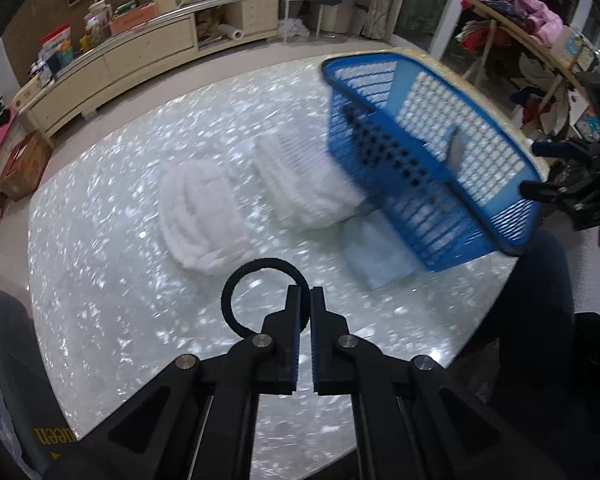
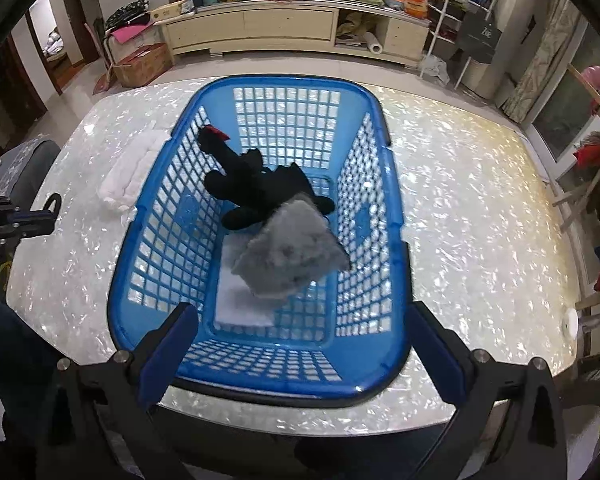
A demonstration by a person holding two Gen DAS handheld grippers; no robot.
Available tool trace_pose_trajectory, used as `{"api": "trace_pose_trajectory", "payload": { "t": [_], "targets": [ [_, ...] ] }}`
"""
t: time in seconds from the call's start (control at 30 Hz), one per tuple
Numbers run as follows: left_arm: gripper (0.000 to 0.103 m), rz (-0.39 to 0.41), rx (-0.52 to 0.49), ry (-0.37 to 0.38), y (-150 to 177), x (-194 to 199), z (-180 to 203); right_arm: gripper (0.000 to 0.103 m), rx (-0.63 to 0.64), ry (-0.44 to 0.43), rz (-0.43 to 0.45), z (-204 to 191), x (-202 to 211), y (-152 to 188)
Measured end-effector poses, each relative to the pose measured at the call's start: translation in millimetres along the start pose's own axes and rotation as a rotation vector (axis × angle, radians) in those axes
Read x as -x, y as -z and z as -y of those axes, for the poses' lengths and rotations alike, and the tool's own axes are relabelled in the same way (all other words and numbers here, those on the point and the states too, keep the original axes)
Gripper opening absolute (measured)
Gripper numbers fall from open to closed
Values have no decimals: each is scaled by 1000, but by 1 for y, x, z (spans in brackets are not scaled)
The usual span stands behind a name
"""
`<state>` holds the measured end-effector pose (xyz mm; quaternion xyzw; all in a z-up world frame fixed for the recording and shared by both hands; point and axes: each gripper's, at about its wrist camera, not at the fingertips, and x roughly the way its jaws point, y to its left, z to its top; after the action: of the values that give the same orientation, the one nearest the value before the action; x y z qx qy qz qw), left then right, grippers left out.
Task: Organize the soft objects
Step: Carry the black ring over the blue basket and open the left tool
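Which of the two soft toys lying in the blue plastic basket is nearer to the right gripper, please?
The grey fluffy toy: it lies toward the basket's near end, partly on a white cloth, while the black plush toy sits farther back.

Blue basket [image 2: 260, 376] holds black [image 2: 256, 188] and grey plush [image 2: 288, 256]; table [image 2: 460, 240] pearly white.

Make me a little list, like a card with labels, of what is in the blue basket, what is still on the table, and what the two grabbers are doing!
In the basket: black plush toy, grey fluffy thing, white folded cloth
On the table: two white folded towels, light blue cloth
Left gripper: shut on a black hair tie
Right gripper: wide open, nothing in it, above the basket's near rim
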<state>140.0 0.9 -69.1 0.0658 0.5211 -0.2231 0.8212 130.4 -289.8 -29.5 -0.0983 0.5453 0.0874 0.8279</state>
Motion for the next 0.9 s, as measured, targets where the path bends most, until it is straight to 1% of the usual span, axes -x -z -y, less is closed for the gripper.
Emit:
{"api": "trace_pose_trajectory", "payload": {
  "t": [0.2,0.43,0.63,0.9],
  "targets": [
    [3,25,-59,29,-21,8,40,103,-35,8,-2,12,2,5],
    [3,48,-118,64,-50,11,81,103,-61,-8,12,25,5,13],
    [3,37,-173,79,-68,0,114,103,-85,-22,15,37,3,18],
    [3,14,-224,102,-88,-23,149,103,-128,-40,24,59,-1,21]
  ]
}}
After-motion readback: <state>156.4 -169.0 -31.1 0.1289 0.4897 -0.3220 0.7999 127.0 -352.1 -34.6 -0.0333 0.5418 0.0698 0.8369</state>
